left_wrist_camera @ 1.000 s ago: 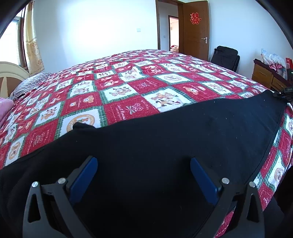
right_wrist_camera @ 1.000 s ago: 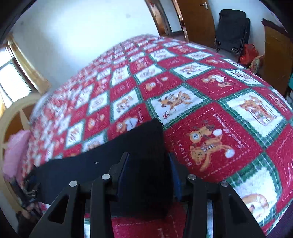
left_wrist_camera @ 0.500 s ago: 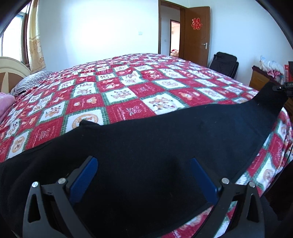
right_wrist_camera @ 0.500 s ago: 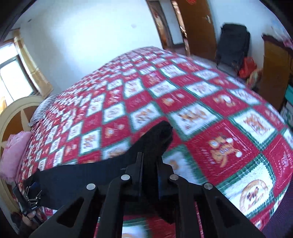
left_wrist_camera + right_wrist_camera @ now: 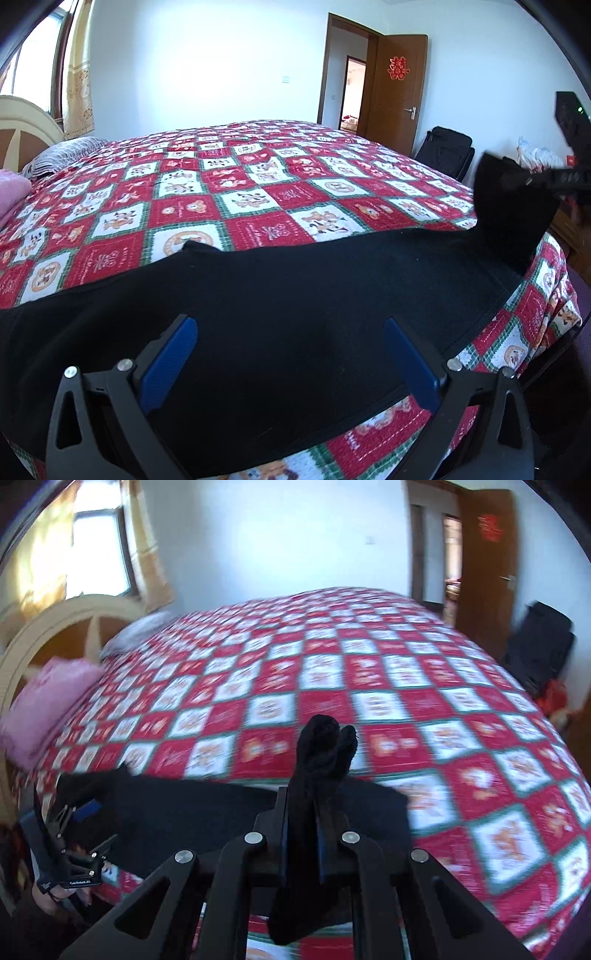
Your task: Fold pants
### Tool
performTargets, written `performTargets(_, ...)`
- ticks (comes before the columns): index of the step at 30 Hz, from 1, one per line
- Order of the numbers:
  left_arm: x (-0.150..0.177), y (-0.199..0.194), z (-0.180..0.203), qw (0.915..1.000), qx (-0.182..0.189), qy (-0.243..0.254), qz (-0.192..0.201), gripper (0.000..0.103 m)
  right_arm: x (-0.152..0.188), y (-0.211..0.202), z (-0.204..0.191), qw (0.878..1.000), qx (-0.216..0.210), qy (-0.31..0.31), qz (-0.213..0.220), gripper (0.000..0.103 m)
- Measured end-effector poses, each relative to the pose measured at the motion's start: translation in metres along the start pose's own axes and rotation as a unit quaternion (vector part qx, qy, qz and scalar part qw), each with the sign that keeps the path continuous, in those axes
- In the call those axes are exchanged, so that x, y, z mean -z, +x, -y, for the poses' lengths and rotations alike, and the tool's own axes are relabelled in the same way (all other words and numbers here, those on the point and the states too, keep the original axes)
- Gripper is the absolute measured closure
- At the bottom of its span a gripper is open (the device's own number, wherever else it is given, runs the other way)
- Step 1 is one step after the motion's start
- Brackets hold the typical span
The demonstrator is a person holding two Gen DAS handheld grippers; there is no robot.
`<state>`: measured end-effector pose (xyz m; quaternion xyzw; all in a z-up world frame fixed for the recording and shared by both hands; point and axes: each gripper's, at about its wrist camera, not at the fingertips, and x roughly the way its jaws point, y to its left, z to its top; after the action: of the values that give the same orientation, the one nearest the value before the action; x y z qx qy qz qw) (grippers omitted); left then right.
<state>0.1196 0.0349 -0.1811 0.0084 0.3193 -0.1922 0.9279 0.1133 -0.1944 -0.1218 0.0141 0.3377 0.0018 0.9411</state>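
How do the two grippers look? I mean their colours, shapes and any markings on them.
The left gripper has black plastic arms with triangular cut-outs, silver screws, and flat blue pads on its fingers. The right gripper has the same black frame, silver screws and blue pad edges. Seen from the right camera, the left gripper's body carries small white lettering, too small to read.

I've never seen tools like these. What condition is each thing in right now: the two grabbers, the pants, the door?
left gripper: jaws open, over the pants.
right gripper: jaws shut on the pants' end.
pants: spread along the bed's edge, one end lifted.
quilt: spread flat over the bed.
door: open.
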Motion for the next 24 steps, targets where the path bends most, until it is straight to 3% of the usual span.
performTargets(5, 0.003, -0.002, -0.01, 0.9999, 0.002, -0.015, -0.002, 0.0, 0.02, 0.061, -0.062, 0.998, -0.017, -0.043, -0.035, 0.092)
performTargets(10, 0.002, -0.001, -0.012, 0.9997, 0.01, -0.021, -0.001, 0.0, 0.047, 0.103, -0.086, 0.994, -0.022, -0.072, -0.078, 0.088)
performTargets(11, 0.001, -0.001, -0.011, 0.9997, 0.014, -0.021, -0.001, 0.0, 0.05, 0.102, -0.087, 0.994, -0.025, -0.075, -0.076, 0.087)
performTargets(12, 0.0, -0.001, -0.009, 0.9995, 0.021, -0.022, -0.002, 0.0, 0.051, 0.099, -0.088, 0.993, -0.036, -0.081, -0.076, 0.077)
performTargets(13, 0.0, -0.001, -0.008, 0.9994, 0.026, -0.023, -0.002, 0.0, 0.051, 0.091, -0.086, 0.991, -0.073, -0.078, -0.084, 0.067)
performTargets(16, -0.003, 0.002, -0.002, 0.9988, 0.04, -0.026, -0.006, 0.0, 0.052, 0.061, -0.065, 0.986, -0.141, -0.052, -0.074, 0.065)
performTargets(21, -0.01, 0.009, 0.016, 0.9977, 0.064, -0.018, -0.013, 0.0, 0.055, 0.026, -0.028, 0.992, -0.12, -0.029, -0.039, 0.065)
performTargets(24, -0.016, 0.015, 0.031, 0.9974, 0.071, -0.007, -0.015, 0.0, 0.061, 0.021, -0.026, 0.995, -0.083, -0.046, -0.024, 0.065)
